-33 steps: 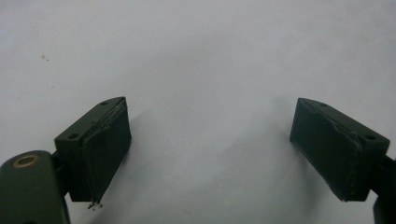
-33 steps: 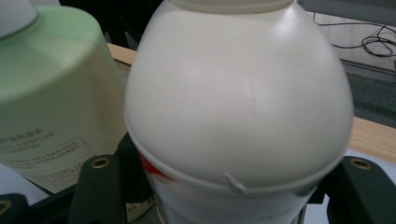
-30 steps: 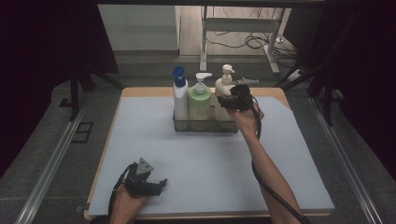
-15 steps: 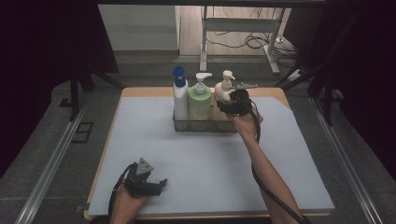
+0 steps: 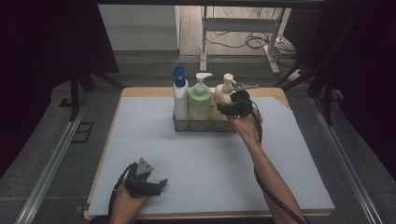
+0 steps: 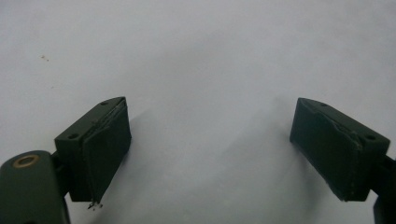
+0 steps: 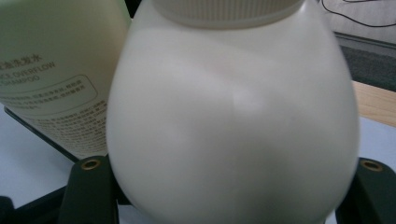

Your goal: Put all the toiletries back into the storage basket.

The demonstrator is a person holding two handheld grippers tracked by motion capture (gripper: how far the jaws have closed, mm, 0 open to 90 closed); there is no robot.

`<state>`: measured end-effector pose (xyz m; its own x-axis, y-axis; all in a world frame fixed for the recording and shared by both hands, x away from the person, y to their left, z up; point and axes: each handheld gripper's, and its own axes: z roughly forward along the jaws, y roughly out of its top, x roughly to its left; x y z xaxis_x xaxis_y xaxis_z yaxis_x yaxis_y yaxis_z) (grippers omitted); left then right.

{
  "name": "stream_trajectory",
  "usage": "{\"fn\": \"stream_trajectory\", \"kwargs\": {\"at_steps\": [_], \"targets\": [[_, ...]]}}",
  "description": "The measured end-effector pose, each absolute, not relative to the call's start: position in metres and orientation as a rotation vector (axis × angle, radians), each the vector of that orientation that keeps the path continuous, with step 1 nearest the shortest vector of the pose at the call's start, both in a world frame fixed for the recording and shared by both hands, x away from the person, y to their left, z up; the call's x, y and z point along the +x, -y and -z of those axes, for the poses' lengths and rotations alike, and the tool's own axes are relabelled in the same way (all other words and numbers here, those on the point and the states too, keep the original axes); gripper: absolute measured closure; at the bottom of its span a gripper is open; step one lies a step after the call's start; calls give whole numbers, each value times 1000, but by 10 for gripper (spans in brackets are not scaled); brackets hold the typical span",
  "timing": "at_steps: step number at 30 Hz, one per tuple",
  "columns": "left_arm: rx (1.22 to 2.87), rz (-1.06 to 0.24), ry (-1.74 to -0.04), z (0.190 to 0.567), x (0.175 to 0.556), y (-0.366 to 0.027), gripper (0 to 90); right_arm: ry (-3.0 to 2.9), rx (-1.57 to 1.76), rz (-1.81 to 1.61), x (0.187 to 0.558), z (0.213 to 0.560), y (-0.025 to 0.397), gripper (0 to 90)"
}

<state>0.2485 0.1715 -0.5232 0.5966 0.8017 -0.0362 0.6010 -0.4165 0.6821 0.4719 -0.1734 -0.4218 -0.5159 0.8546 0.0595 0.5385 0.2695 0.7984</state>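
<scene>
high view: at 7 o'clock the left gripper (image 5: 148, 183) rests on the table (image 5: 140, 140), fingers (image 6: 100, 149) spread with nothing between them. at 12 o'clock a clear tray (image 5: 203, 126) holds blue, green and cream bottle (image 5: 223, 95); the right gripper (image 5: 233, 108) has fingers (image 7: 88, 186) around the cream bottle's belly.

Cream-white rounded plastic pump bottle (image 5: 224, 95): upright, upper centre of high view, rightmost of three in clear rectangular tray (image 5: 204, 126), just beside pale green pump bottle (image 5: 199, 100). In right gripper view, bulbous body (image 7: 233, 126) fills centre, ribbed collar at top edge, jaws flanking base.
</scene>
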Motion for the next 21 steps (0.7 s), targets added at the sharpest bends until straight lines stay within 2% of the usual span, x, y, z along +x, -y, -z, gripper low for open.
{"fn": "stream_trajectory", "kwargs": {"at_steps": [16, 21], "targets": [[2160, -391, -1105, 523, 248, -171, 124, -2190, 1226, -1116, 454, 417, 187, 325], [2160, -391, -1106, 523, 248, -171, 124, -2198, 1237, -1139, 446, 418, 195, 368]]}}
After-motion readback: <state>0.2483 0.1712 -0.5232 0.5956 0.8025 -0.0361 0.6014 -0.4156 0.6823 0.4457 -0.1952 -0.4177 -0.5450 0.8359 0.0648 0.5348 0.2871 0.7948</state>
